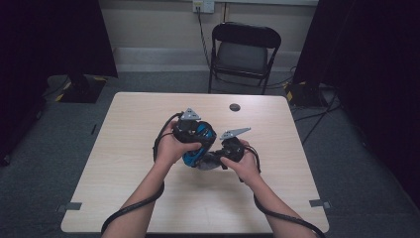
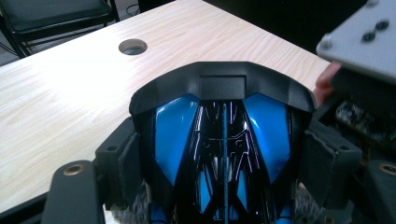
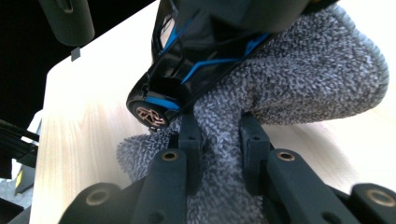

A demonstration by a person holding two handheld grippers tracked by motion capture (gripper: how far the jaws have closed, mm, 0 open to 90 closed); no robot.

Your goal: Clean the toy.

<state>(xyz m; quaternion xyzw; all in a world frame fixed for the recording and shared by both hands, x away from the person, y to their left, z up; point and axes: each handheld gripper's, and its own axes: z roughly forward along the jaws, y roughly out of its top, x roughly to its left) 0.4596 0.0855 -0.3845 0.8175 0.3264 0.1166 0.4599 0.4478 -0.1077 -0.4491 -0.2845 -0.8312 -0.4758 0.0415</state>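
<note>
A glossy blue and black toy car body (image 1: pixel 202 135) is held up over the middle of the table. My left gripper (image 1: pixel 195 141) is shut on it. In the left gripper view the two pads (image 2: pixel 128 158) press on the sides of the car body (image 2: pixel 224 126), whose black spoiler points away. My right gripper (image 1: pixel 215 159) is shut on a grey fluffy cloth (image 1: pixel 205 164) just under the car. In the right gripper view my right gripper (image 3: pixel 219 140) pinches a fold of the cloth (image 3: pixel 289 79), which lies against the underside of the car (image 3: pixel 205 37).
The light wooden table (image 1: pixel 133 148) has a round cable hole (image 1: pixel 235 107) near its far edge. A black folding chair (image 1: pixel 245 49) stands beyond the table. Cables trail from both grippers toward the near edge.
</note>
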